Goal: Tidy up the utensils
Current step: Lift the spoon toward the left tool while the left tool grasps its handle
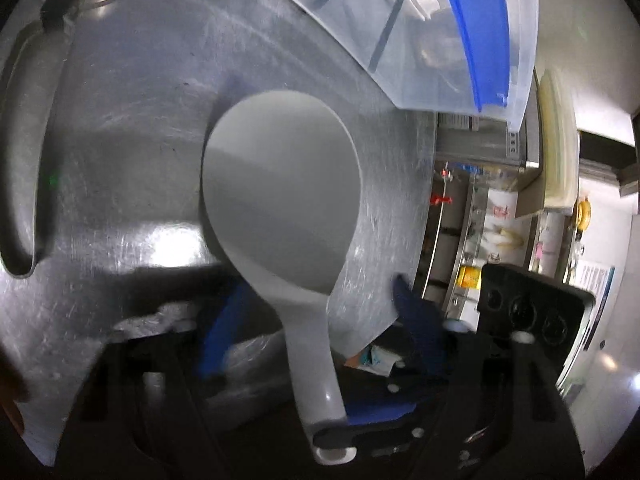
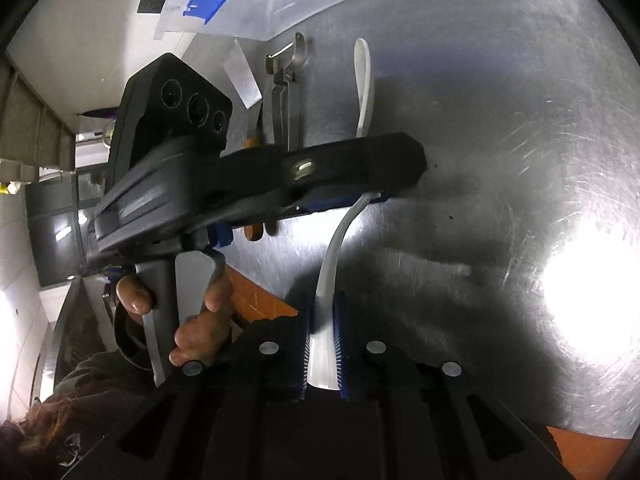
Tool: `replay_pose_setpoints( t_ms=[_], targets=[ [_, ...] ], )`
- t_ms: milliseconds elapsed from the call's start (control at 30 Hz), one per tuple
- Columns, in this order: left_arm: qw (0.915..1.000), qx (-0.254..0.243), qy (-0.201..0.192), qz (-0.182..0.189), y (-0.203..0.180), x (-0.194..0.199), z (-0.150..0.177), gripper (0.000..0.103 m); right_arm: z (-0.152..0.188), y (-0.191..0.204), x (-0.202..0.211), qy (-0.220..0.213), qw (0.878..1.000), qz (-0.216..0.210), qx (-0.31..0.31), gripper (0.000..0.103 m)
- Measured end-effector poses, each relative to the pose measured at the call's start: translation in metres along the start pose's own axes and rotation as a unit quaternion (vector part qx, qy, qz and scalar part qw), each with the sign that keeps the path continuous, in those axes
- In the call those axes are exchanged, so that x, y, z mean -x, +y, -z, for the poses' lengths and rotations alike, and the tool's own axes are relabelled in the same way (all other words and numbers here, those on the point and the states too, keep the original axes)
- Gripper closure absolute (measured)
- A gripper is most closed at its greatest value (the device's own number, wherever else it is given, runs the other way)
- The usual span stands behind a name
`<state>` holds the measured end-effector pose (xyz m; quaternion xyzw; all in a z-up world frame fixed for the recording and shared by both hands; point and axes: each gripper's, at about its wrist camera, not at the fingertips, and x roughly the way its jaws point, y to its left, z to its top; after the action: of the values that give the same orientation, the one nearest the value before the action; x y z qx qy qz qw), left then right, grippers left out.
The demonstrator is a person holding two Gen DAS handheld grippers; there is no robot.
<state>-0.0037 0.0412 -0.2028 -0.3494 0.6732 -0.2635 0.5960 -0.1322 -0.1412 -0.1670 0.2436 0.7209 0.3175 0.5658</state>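
Observation:
A white plastic rice paddle [image 1: 280, 184] is held above the steel table [image 1: 132, 128], its round blade forward. My right gripper [image 2: 322, 344] is shut on the paddle's handle [image 2: 326, 292], which curves up toward my left gripper [image 2: 360, 196]. In the right wrist view the left gripper crosses the paddle from the left and its blue pads [image 2: 340, 202] sit at the paddle's middle; I cannot tell whether they clamp it. In the left wrist view the right gripper [image 1: 336, 436] grips the handle end and the left gripper's own fingers [image 1: 224, 332] are blurred beside the handle.
A clear plastic storage box [image 1: 432, 32] with blue clips stands at the back of the table. Metal tongs [image 2: 286, 96] and a flat white utensil [image 2: 244, 76] lie near it. The table's edge [image 1: 424, 216] drops off to shelves beyond. A person's hand [image 2: 200, 320] holds the left gripper.

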Motion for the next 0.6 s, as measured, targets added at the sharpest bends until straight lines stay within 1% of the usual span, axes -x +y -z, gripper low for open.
replay_pose_setpoints(
  t_ms=[33,67,100,133,233,267,367,433,467,500,567,600],
  targets=[
    [1.0000,0.006,-0.003,-0.003,0.000,0.000,0.000,0.067,0.001,0.000,0.003,0.000,1.000,0.000,0.003,0.091],
    [0.9999,0.011,-0.006,-0.004,0.001,0.001,0.000,0.072,0.001,0.000,0.006,0.000,1.000,0.000,0.005,0.091],
    [0.9998,0.015,-0.009,0.002,0.000,0.002,0.001,0.073,-0.001,0.002,0.009,-0.002,1.000,0.001,0.009,0.091],
    [0.9998,0.014,-0.013,0.000,-0.002,0.002,0.003,0.074,-0.001,0.002,0.013,-0.004,1.000,-0.001,0.012,0.091],
    [0.9998,-0.008,-0.020,0.000,-0.018,0.008,0.010,0.079,0.000,0.010,0.022,-0.008,1.000,-0.004,0.029,0.091],
    [0.9996,-0.017,-0.022,0.004,-0.026,0.011,0.013,0.081,0.002,0.017,0.028,-0.011,0.999,-0.006,0.043,0.091],
    [0.9966,-0.069,-0.043,0.014,-0.064,0.032,0.023,0.082,0.005,0.038,0.044,-0.023,0.996,-0.012,0.083,0.091],
    [0.9907,-0.117,-0.067,0.017,-0.095,0.053,0.025,0.082,0.005,0.055,0.061,-0.045,0.992,-0.011,0.115,0.091],
    [0.9865,-0.144,-0.076,0.011,-0.111,0.062,0.023,0.082,0.003,0.059,0.066,-0.055,0.991,-0.008,0.124,0.091],
    [0.9794,-0.182,-0.089,0.001,-0.133,0.073,0.018,0.082,-0.002,0.066,0.078,-0.073,0.988,-0.005,0.137,0.091],
    [0.9680,-0.226,-0.109,-0.015,-0.165,0.088,0.001,0.082,-0.020,0.079,0.105,-0.109,0.981,0.000,0.162,0.091],
    [0.9582,-0.256,-0.124,-0.028,-0.189,0.097,-0.016,0.082,-0.033,0.085,0.119,-0.131,0.976,0.005,0.172,0.091]
  ],
)
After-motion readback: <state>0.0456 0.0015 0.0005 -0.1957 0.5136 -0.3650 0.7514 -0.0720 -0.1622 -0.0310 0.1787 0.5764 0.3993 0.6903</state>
